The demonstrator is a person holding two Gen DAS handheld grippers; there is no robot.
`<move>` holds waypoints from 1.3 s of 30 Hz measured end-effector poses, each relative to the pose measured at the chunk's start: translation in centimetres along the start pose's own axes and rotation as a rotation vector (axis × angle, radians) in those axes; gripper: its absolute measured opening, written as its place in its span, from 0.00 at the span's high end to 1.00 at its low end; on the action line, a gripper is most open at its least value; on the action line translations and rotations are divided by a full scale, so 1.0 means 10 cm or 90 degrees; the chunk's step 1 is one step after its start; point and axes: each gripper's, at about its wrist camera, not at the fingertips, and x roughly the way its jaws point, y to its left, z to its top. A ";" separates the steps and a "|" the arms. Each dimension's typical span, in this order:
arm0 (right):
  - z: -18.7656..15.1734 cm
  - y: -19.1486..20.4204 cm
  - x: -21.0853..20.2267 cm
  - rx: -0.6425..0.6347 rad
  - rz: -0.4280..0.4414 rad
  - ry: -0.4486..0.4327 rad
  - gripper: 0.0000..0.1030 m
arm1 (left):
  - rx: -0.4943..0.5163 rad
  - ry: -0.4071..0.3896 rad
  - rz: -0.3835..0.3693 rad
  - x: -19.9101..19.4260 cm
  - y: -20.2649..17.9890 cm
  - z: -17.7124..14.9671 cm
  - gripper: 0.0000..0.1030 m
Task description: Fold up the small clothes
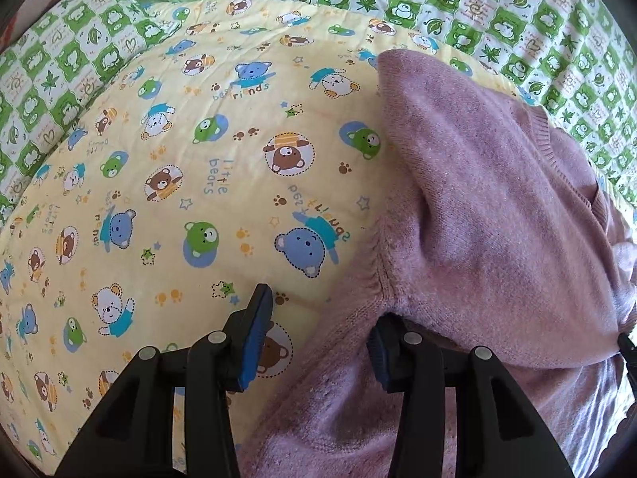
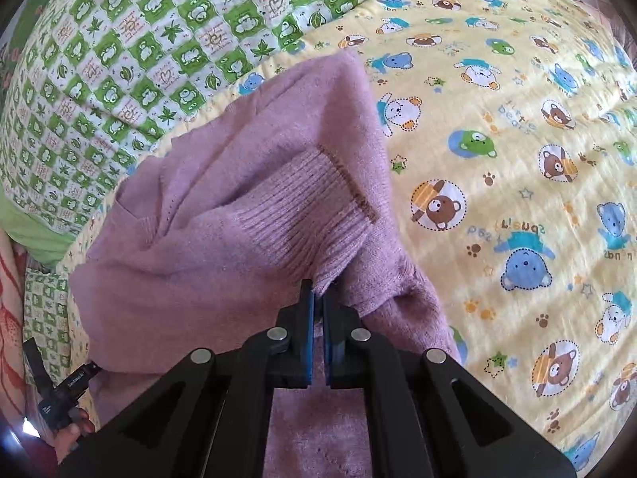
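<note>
My right gripper (image 2: 317,298) is clamped on the ribbed hem of the mauve knitted sweater (image 2: 223,215), lifting it above the yellow bear-print quilt (image 2: 517,159). My left gripper (image 1: 322,318) stands wide, its right finger under the sweater's edge.

The sweater (image 2: 239,215) lies on the bear-print blanket (image 2: 497,151), bunched just ahead of the right gripper (image 2: 318,302) and draped over the left gripper's (image 1: 318,330) right finger, the checked quilt (image 2: 119,59) behind.
</note>
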 end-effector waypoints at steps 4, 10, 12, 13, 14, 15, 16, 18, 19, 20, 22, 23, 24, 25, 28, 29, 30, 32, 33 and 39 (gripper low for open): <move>0.04 0.05 0.11 -0.020 -0.007 0.061 0.93 | -0.011 0.007 -0.011 0.01 0.05 0.01 0.52; 0.01 0.38 -0.34 -0.078 -0.030 0.038 0.65 | 0.012 0.029 -0.049 -0.14 0.22 -0.20 0.52; 0.01 0.66 -0.40 -0.134 -0.015 0.035 0.65 | 0.004 0.035 -0.067 -0.25 0.31 -0.28 0.53; 0.02 0.80 -0.41 -0.154 0.001 0.030 0.65 | -0.006 0.021 -0.084 -0.37 0.36 -0.30 0.53; 0.05 0.99 -0.41 -0.178 0.045 0.028 0.65 | -0.013 0.004 -0.101 -0.50 0.38 -0.32 0.53; 0.07 1.16 -0.38 -0.198 0.090 0.038 0.65 | -0.014 -0.009 -0.116 -0.59 0.37 -0.31 0.53; 0.11 1.38 -0.29 -0.222 0.144 0.062 0.65 | -0.012 -0.021 -0.131 -0.66 0.34 -0.29 0.52; 0.17 1.80 -0.10 -0.254 0.208 0.089 0.65 | -0.004 -0.038 -0.175 -0.76 0.19 -0.20 0.51; 0.22 2.04 0.05 -0.272 0.245 0.110 0.65 | -0.002 -0.042 -0.197 -0.77 0.10 -0.15 0.51; 0.24 2.28 0.20 -0.292 0.268 0.130 0.65 | 0.000 -0.045 -0.203 -0.76 0.02 -0.10 0.51; 0.32 2.73 0.50 -0.323 0.305 0.173 0.65 | 0.009 -0.050 -0.208 -0.69 -0.13 -0.04 0.51; 0.36 2.93 0.67 -0.323 0.332 0.204 0.65 | 0.014 -0.051 -0.206 -0.62 -0.21 0.02 0.51; 0.39 3.10 0.87 -0.311 0.357 0.245 0.65 | 0.016 -0.043 -0.203 -0.53 -0.29 0.03 0.51; 0.37 3.23 1.03 -0.304 0.363 0.277 0.65 | 0.016 -0.032 -0.206 -0.44 -0.36 0.04 0.51; 0.32 3.63 1.47 -0.350 0.320 0.334 0.65 | 0.024 0.011 -0.193 -0.15 -0.47 -0.07 0.51; 0.30 3.66 1.57 -0.351 0.315 0.352 0.65 | 0.028 0.017 -0.189 -0.10 -0.49 -0.10 0.51; 0.26 3.73 1.72 -0.355 0.300 0.390 0.65 | 0.034 0.015 -0.183 -0.07 -0.50 -0.14 0.51; 0.16 3.82 1.89 -0.375 0.265 0.433 0.65 | 0.043 0.000 -0.180 -0.07 -0.50 -0.20 0.51; 0.14 3.84 1.93 -0.383 0.271 0.449 0.65 | 0.046 -0.001 -0.180 -0.07 -0.51 -0.21 0.51; -0.07 3.91 2.17 -0.416 0.262 0.506 0.65 | 0.058 0.000 -0.162 -0.05 -0.59 -0.22 0.49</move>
